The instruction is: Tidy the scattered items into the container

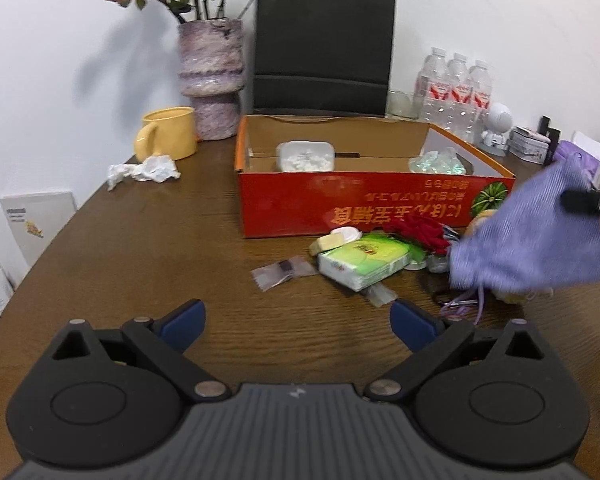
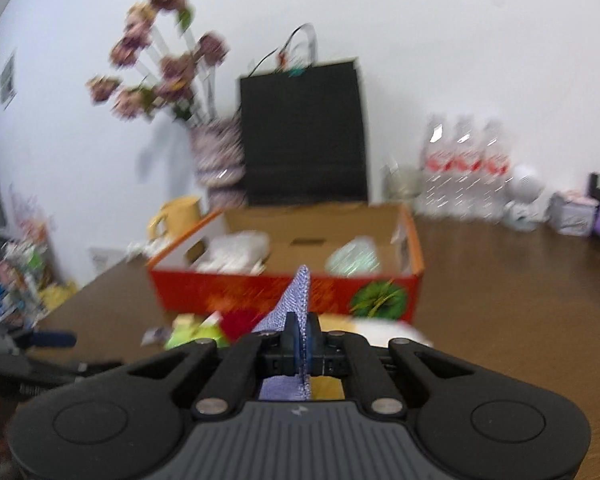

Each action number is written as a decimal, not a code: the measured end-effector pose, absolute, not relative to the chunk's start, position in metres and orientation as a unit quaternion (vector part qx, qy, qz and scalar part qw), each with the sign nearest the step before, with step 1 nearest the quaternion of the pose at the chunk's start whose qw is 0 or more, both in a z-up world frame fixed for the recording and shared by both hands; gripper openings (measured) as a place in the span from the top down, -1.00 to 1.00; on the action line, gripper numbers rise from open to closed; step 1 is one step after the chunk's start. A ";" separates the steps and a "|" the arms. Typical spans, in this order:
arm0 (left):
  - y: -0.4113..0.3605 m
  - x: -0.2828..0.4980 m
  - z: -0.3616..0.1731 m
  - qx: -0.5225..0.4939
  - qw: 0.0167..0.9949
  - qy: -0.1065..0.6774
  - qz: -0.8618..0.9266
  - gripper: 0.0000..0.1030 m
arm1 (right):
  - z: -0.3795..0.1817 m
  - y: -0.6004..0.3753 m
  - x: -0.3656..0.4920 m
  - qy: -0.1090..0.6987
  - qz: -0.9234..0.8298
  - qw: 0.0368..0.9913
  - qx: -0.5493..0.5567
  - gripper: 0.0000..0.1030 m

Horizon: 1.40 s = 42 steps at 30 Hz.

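- My right tool (image 2: 303,334) has its pads pinched tight on a lilac mesh pouch (image 1: 532,236); in the right wrist view a corner of the cloth sticks up and forward between the pads.
- From the left wrist view the pouch hangs clear of the table (image 1: 140,272), at the right front corner of the red cardboard box (image 1: 340,204). Its long axis slopes from the gripped upper corner down to the left, with the drawstrings (image 1: 470,304) dangling at the low end.
- My left tool (image 1: 298,322) is wide open with nothing between the blue pads, above bare table short of the clutter.
- On the table in front of the box: a green tissue pack (image 1: 364,262), a red item (image 1: 424,232) and a clear wrapper (image 1: 282,272).
- Inside the box: a white lidded tub (image 1: 306,156) on the left and a crumpled clear bag (image 1: 438,162) on the right.
- Right wrist view is blurred; finer detail unreadable there.
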<state>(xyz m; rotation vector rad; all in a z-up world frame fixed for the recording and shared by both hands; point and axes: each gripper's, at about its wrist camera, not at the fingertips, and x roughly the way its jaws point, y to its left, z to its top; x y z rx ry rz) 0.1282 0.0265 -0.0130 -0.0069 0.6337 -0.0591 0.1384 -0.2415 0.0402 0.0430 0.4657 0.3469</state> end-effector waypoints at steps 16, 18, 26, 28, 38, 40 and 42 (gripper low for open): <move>-0.062 0.168 -0.031 0.040 0.926 0.346 -0.144 -0.18 | -0.001 -0.305 0.172 0.279 0.105 0.953 0.052 0.96; -0.070 0.173 -0.033 0.051 0.921 0.350 -0.161 -0.18 | -0.007 -0.311 0.174 0.286 0.105 0.951 0.055 0.96; -0.089 0.191 -0.045 0.106 0.907 0.358 -0.195 -0.13 | -0.022 -0.321 0.170 0.310 0.111 0.942 0.065 0.96; -0.088 0.194 -0.045 0.101 0.903 0.361 -0.209 0.10 | -0.024 -0.319 0.167 0.314 0.115 0.940 0.063 0.96; -0.068 0.179 -0.039 0.062 0.915 0.360 -0.170 0.60 | -0.024 -0.313 0.162 0.318 0.131 0.936 0.070 0.96; -0.061 0.174 -0.035 0.047 0.918 0.357 -0.166 0.98 | -0.022 -0.311 0.161 0.315 0.135 0.937 0.073 0.96; -0.057 0.170 -0.033 0.046 0.919 0.354 -0.164 0.98 | -0.019 -0.309 0.160 0.311 0.140 0.937 0.071 0.96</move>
